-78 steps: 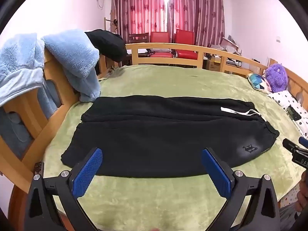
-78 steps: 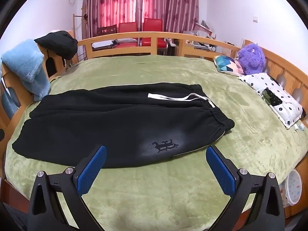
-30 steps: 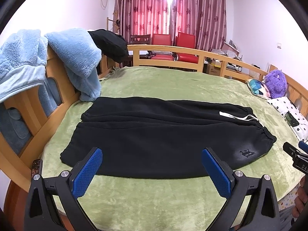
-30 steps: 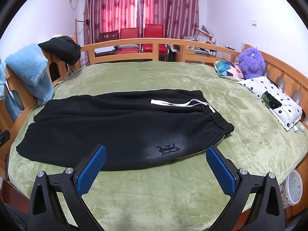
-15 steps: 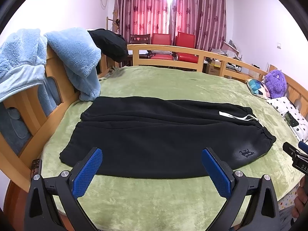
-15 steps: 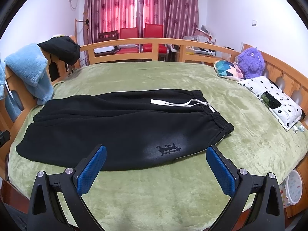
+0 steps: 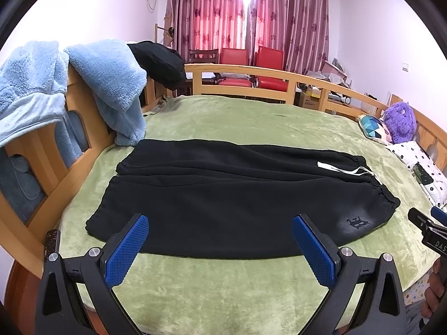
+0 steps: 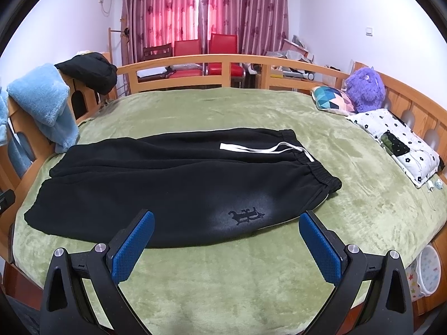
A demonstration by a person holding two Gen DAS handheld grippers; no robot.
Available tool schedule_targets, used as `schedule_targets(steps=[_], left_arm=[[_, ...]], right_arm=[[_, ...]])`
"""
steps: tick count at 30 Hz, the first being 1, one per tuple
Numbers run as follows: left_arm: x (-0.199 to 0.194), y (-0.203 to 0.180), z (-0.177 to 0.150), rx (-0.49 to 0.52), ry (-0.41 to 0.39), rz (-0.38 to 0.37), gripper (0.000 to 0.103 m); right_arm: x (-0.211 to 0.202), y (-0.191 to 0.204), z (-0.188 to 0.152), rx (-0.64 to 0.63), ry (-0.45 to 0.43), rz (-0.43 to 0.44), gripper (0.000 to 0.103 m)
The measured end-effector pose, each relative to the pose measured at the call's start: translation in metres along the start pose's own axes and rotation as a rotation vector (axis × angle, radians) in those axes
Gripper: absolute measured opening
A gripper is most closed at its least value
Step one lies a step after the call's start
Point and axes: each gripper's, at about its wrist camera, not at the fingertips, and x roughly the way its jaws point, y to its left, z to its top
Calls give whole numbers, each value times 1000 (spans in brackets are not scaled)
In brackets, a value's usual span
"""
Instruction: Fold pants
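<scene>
Black sweatpants lie flat on the green bed cover, legs to the left, elastic waistband with a white drawstring to the right, a small logo near the front edge. My left gripper hovers open just short of the pants' near hem, blue pads wide apart and empty. Over the logo end, my right gripper also stands open, holding nothing. The tip of the right gripper shows at the far right of the left wrist view.
Wooden bed rails ring the green cover. Blue fleece garments and a dark garment hang over the left rail. A patterned cushion, purple plush toy and spotted pillow sit at right.
Both grippers have drawn back slightly from the pants and stayed open. The pants have not moved.
</scene>
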Motion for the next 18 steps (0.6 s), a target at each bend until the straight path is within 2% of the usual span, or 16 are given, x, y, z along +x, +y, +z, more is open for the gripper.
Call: schedule_targets(steps=[15,18], left_arm=[[0,-3,0,-9,1,-2,103],[1,-2,0,-28,4,18,103]], right_arm=[[0,7,-4,-21,-31,-21,102],[-1,7,-4,-14,-53,-11,102]])
